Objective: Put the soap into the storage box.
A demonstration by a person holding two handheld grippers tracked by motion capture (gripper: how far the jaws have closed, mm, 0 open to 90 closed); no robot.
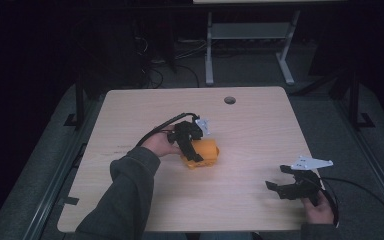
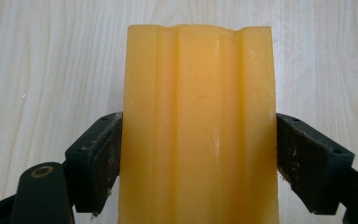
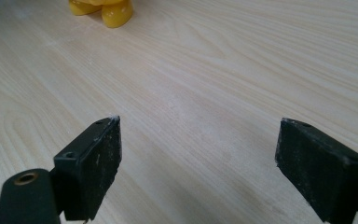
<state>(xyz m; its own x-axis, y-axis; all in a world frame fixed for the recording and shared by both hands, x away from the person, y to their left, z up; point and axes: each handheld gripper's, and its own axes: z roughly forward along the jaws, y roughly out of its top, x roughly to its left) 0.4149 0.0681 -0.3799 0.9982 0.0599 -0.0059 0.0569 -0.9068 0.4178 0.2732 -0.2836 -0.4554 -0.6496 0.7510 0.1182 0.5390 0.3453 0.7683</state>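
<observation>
A pale wood-grain table [image 1: 145, 200] with rounded corners fills the middle of the high view, a round cable hole [image 1: 229, 100] near its far edge. The room around it is dark — grey floor, a tangle of cables and the white legs of another desk [image 1: 250, 35] beyond.

On the table, a little left of centre, lies the orange block [image 1: 206, 153]. In the left gripper view it [image 2: 199, 130] is a waxy, slightly translucent yellow-orange, with long shallow grooves and ridges running along its upper face and a few pale scuffs. The left gripper [image 1: 192, 145] reaches over it from the person's left hand [image 1: 159, 144], and its two black jaws press against the block's two long sides (both pads [image 2: 107, 154] are flush to the orange surface).

The right gripper [image 1: 282, 189] sits well apart, near the table's right front corner, held in the right hand [image 1: 319, 210]. Its jaws stand wide with bare wood between them — a rounded yellow edge of the block [image 3: 109, 10] shows far off in the right gripper view.
</observation>
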